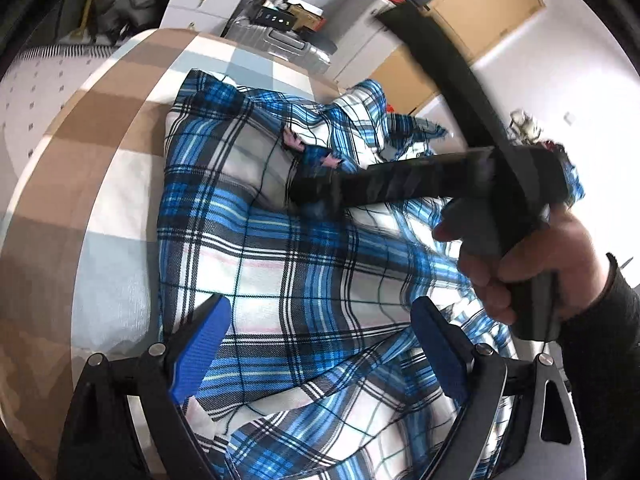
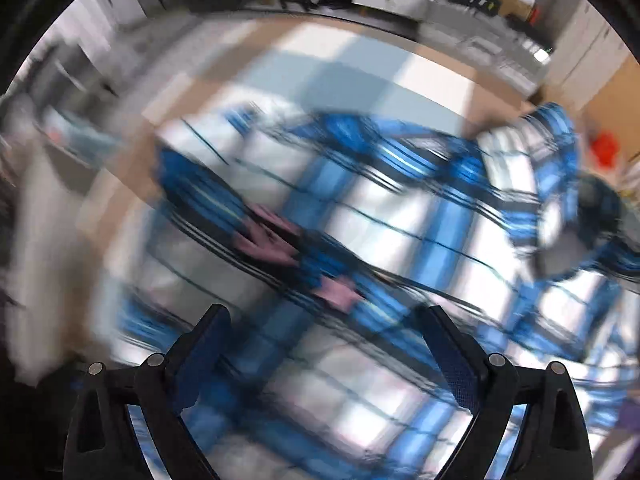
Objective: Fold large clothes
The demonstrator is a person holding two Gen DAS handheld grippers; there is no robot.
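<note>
We judge the fold barely begun: the blue plaid garment (image 1: 280, 240) lies rumpled across the checked bedcover (image 1: 100, 168), bunched into ridges toward twelve and two o'clock in the left wrist view, with no clean edge laid over yet; flattening and every fold look left to do. A small pink tag (image 1: 294, 142) shows near the garment's middle. Our left gripper (image 1: 320, 344) has its blue pads spread wide, nothing between them but cloth lying below, and whether the tips touch the fabric we cannot tell. The garment fills that view from six o'clock up past centre, directly under and ahead of these tongs. At three o'clock a hand (image 1: 532, 264) carries the right gripper's black body across the cloth. The right wrist view is heavily smeared, yet the right gripper (image 2: 324, 344) also reads as spread, pinching nothing, with plaid beneath it and running off to three o'clock, bedcover beyond at twelve.
</note>
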